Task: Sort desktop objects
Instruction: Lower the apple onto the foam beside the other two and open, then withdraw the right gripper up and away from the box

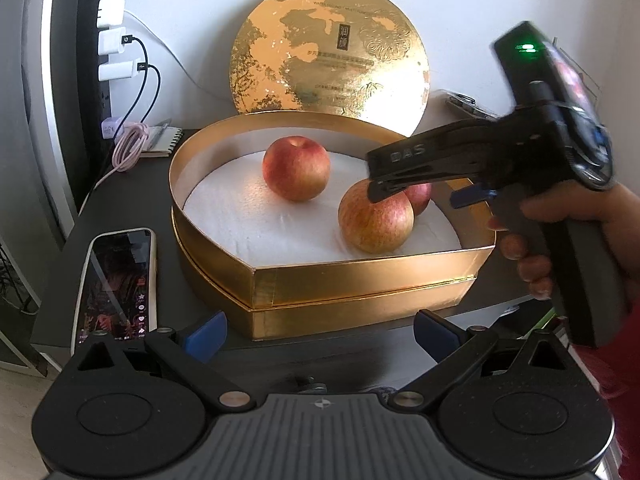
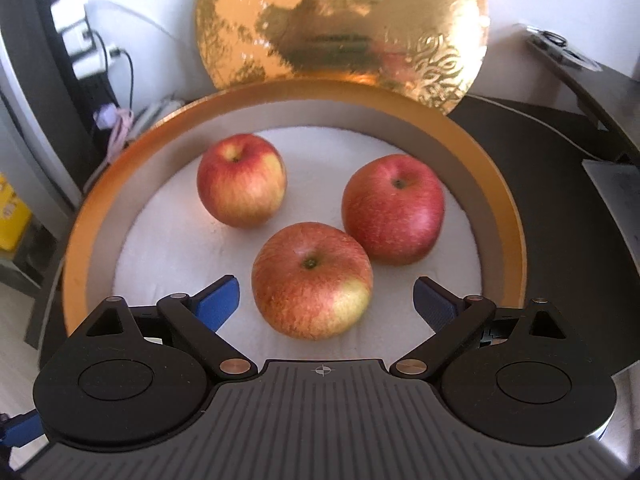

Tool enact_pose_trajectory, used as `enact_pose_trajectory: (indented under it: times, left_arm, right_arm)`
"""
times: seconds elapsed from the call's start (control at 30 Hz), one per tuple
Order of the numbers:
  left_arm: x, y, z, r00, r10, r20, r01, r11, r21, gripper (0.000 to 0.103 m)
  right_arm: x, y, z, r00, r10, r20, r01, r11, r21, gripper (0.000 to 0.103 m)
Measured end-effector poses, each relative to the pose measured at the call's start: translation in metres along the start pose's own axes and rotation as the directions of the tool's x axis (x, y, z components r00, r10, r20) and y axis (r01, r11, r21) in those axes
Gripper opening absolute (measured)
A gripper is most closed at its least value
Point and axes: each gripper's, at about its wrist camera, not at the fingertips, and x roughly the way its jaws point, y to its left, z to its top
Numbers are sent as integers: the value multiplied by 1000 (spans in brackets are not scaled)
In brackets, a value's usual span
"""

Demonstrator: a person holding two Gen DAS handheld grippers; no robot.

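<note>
A: Where do the apples sit?

B: All three lie inside the gold box (image 2: 500, 184) on its white lining. The nearest apple (image 2: 311, 280) sits between the spread fingers of the right gripper (image 2: 326, 300), untouched.

A: So it holds nothing?

B: Nothing; its jaws stand wide apart above the box, probably lined up on that apple. The left gripper (image 1: 320, 332) is likewise spread and empty, low in front of the box, beside the phone (image 1: 116, 280) on the desk (image 1: 132, 184).

A: And the round gold lid (image 1: 328, 52)?

B: Propped upright against the wall, which leaves the box open.
</note>
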Motion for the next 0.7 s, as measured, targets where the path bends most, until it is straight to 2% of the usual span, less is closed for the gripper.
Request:
enact_pose_trajectory:
  times: [0.37, 0.7]
  left_arm:
    - [-7, -12, 1, 999, 53, -4, -53, 999, 8, 100]
    - [-9, -29, 2, 996, 88, -11, -88, 996, 33, 100]
  right_arm:
    - [-52, -22, -31, 993, 64, 98, -70, 996, 55, 97]
    - [-83, -35, -66, 982, 44, 183, -57, 996, 67, 98]
